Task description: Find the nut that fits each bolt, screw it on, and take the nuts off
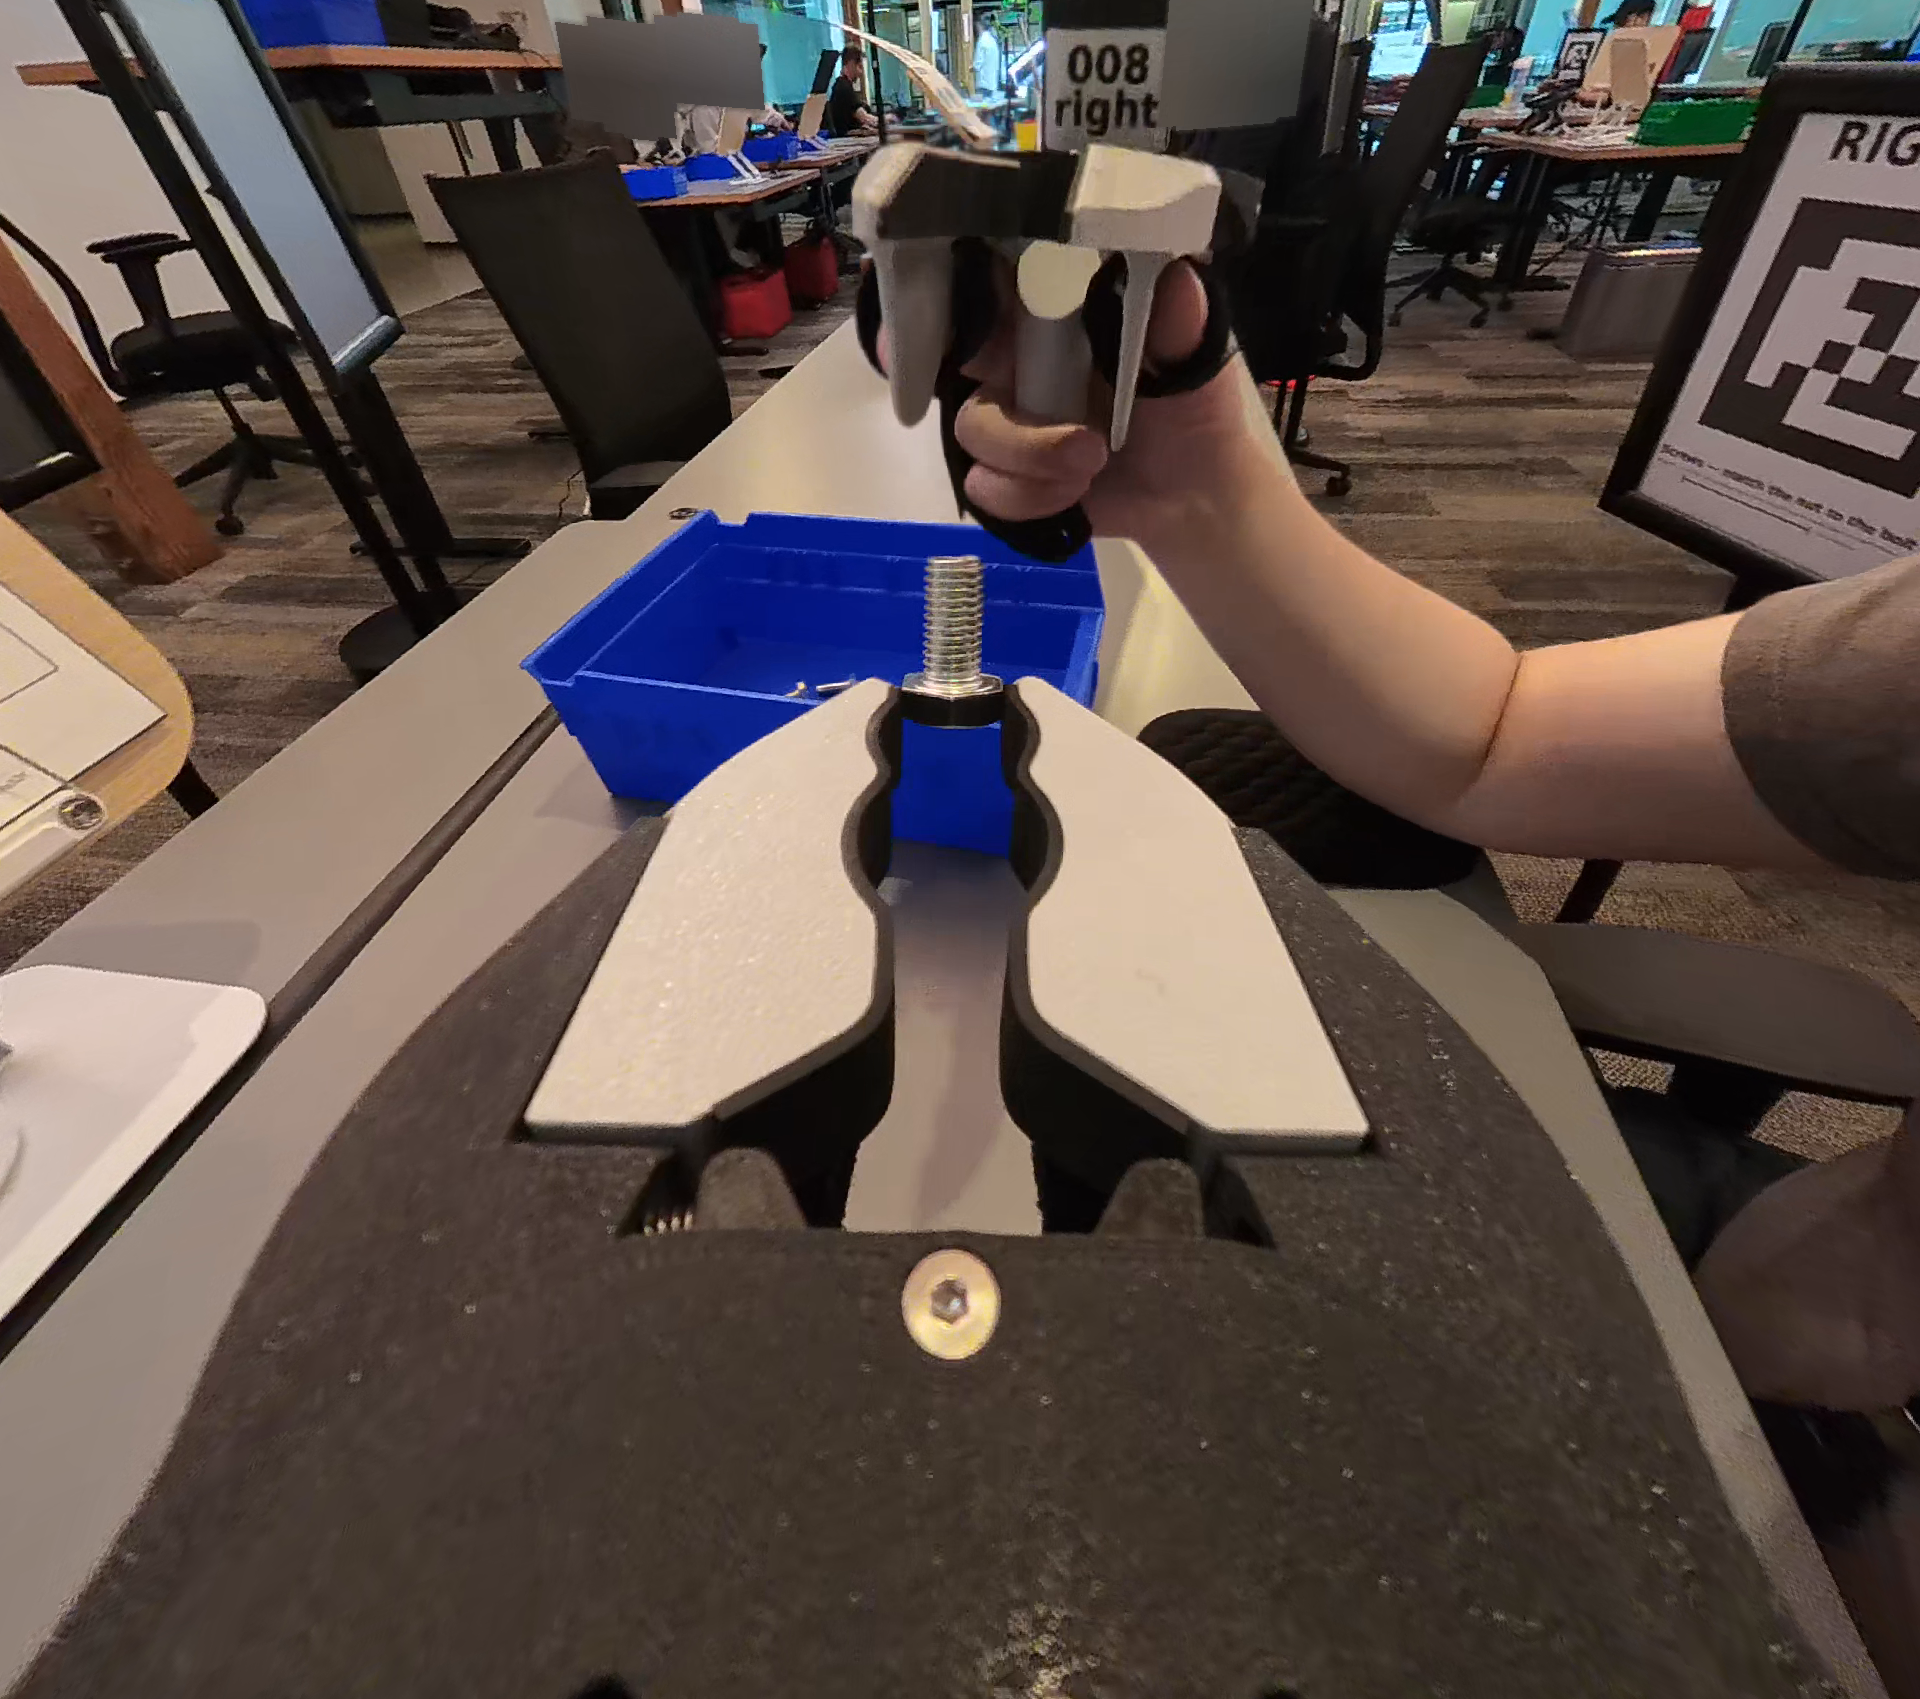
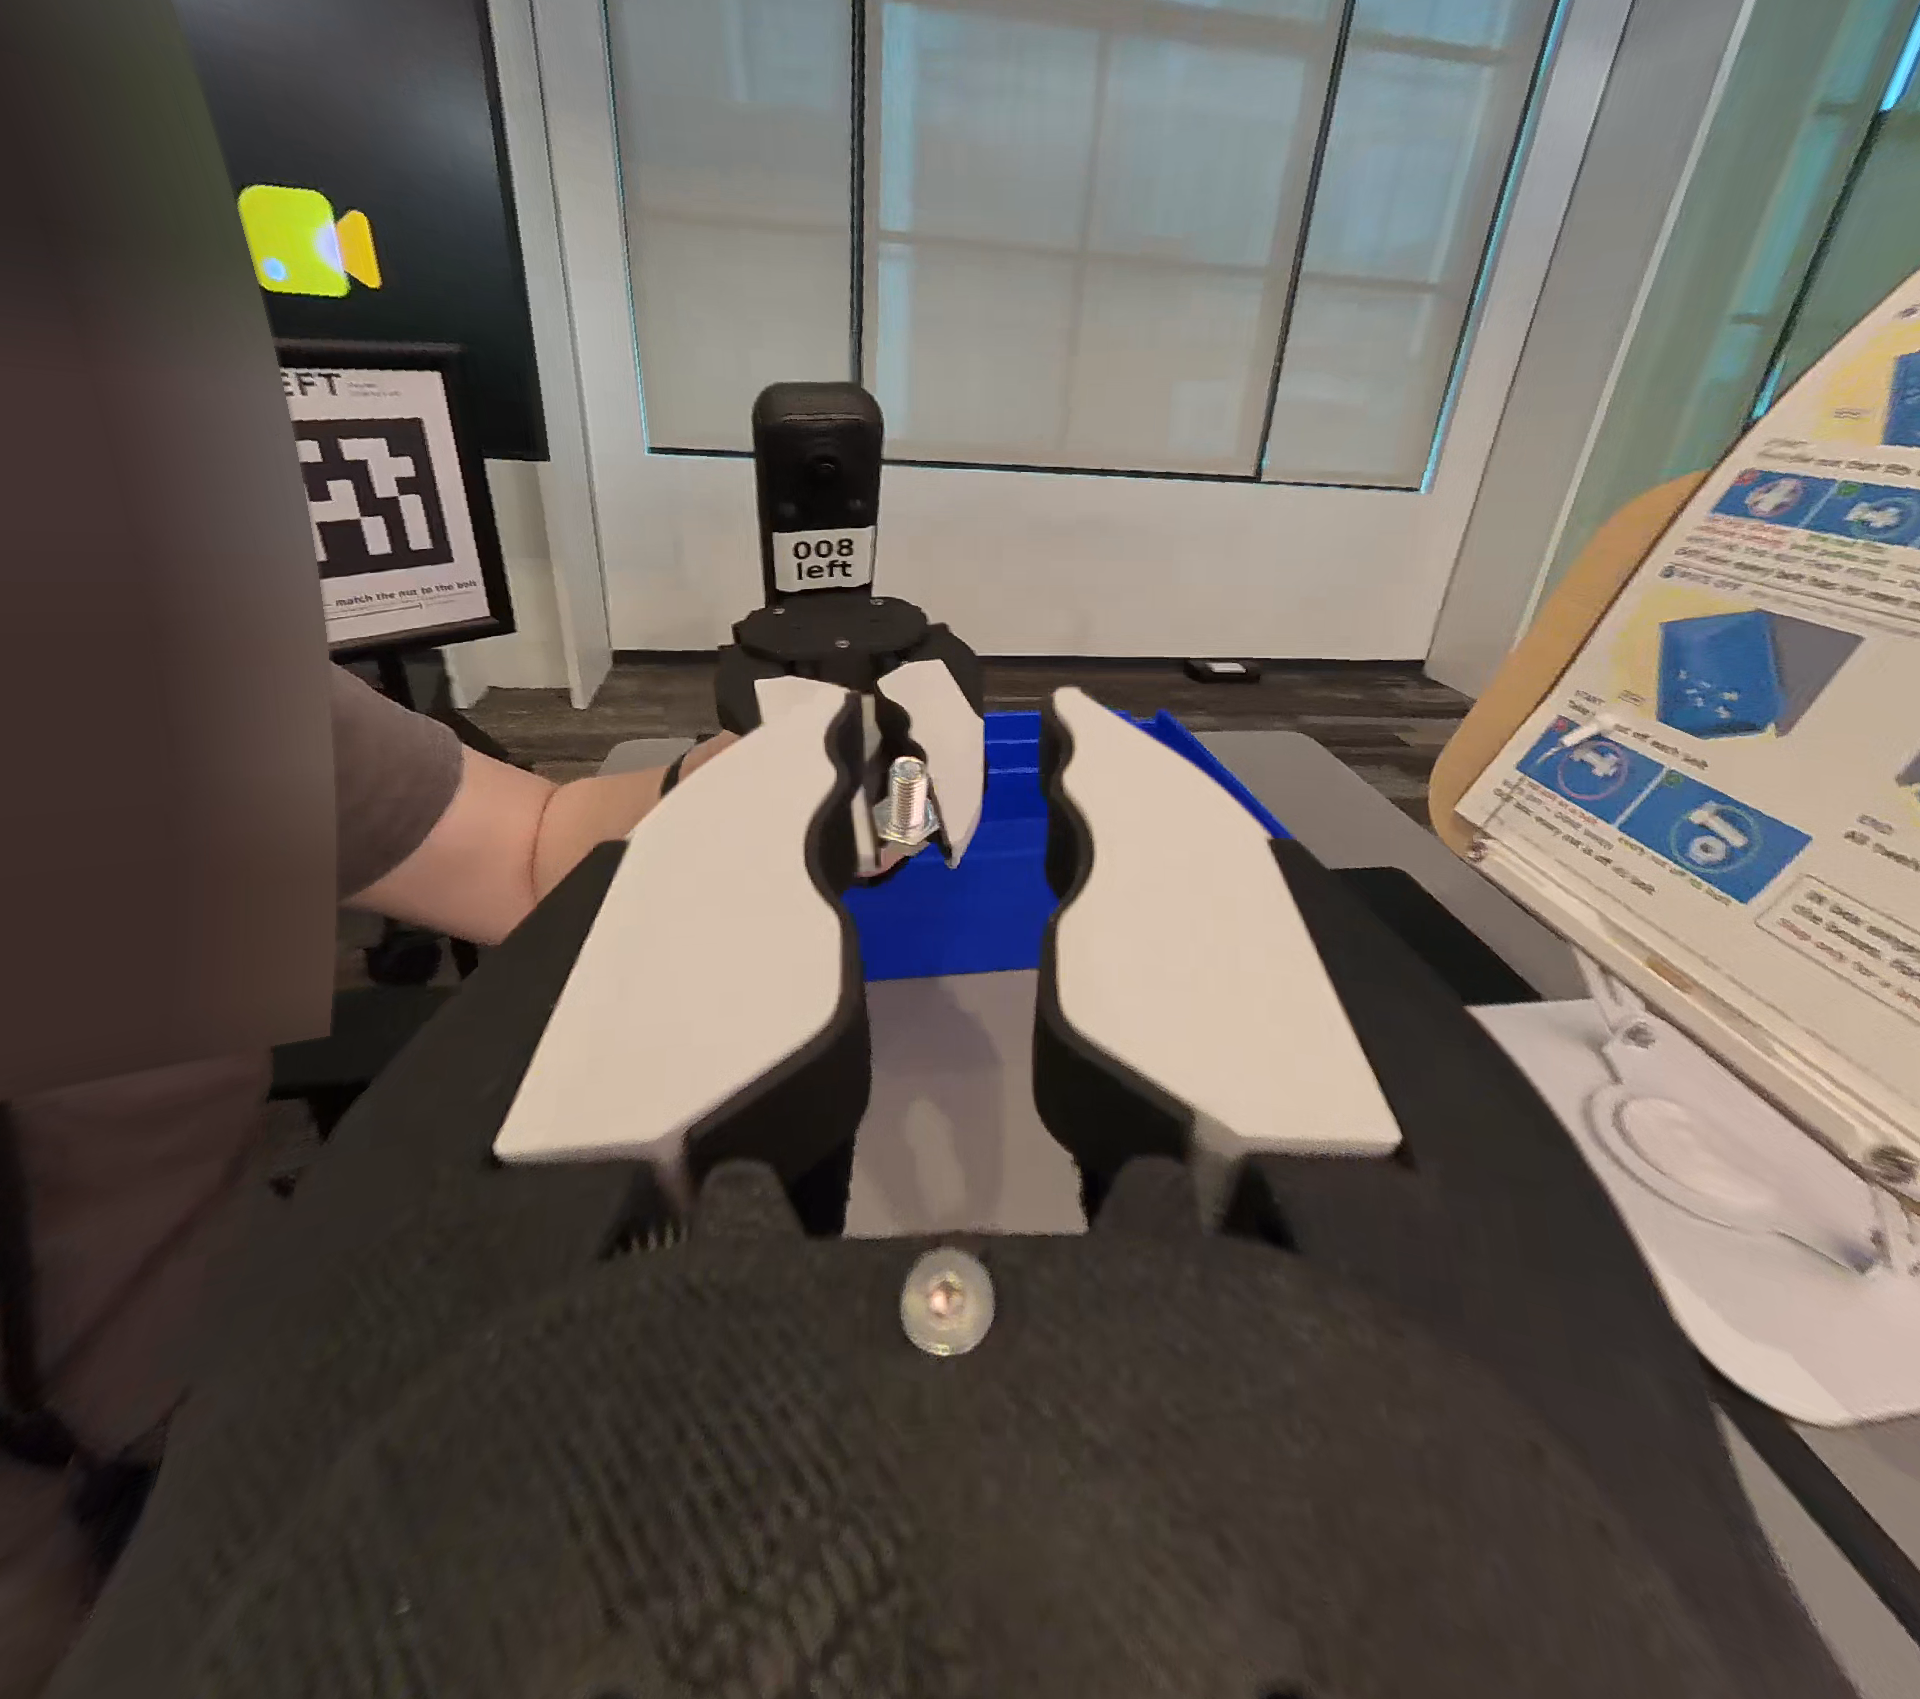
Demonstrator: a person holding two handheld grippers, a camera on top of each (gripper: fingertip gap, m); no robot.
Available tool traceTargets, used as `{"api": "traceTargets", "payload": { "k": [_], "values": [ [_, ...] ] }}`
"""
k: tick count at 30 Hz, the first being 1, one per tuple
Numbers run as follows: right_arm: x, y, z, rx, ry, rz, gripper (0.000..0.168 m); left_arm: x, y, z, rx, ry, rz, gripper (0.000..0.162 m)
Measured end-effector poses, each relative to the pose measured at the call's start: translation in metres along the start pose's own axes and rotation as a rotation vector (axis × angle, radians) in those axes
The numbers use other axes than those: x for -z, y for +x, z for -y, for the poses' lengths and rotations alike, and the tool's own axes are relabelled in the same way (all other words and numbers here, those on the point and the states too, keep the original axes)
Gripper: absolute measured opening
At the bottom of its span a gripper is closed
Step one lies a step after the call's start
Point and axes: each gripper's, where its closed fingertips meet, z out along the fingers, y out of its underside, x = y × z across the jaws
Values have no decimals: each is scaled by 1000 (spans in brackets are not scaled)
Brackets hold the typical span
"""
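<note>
My left gripper (image 1: 951, 693) is shut on the hex head of a silver bolt (image 1: 953, 615). The threaded shaft points up and bears no nut. The bolt hangs over the near part of a blue bin (image 1: 644, 714) on the grey table (image 1: 312, 839). A few small metal parts (image 1: 821, 688) lie in the bin. My right gripper (image 1: 1016, 418) is open and empty, held by a hand above and beyond the bolt, fingers pointing down. In the right wrist view my right gripper (image 2: 935, 699) is open, facing the left gripper (image 2: 912, 849) and its bolt (image 2: 902, 792) over the bin (image 2: 956, 911).
An instruction board (image 2: 1683, 766) on a white stand (image 2: 1714, 1234) stands at the table's end. Framed marker signs (image 1: 1808, 340) (image 2: 384, 496) stand on either side. A black chair (image 1: 582, 319) is behind the table. The person's forearm (image 1: 1403, 714) reaches over the table edge. The tips of one gripper are about 8 cm away from the tips of the other.
</note>
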Motion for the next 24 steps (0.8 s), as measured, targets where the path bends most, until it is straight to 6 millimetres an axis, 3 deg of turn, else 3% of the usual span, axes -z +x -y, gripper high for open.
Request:
{"api": "traceTargets", "payload": {
  "k": [8, 16, 24],
  "values": [
    [-21, 2, -20, -62, -16, 57, 33, 4, -13, -1, 10, 2, 34, 17],
    [-33, -3, -29, -76, -24, 74, 32, 4, -12, -1, 10, 5, 36, 17],
    [-56, -9, -56, -53, -91, 85, 30, 6, -11, 4, 13, 26, 31, 17]
  ]
}}
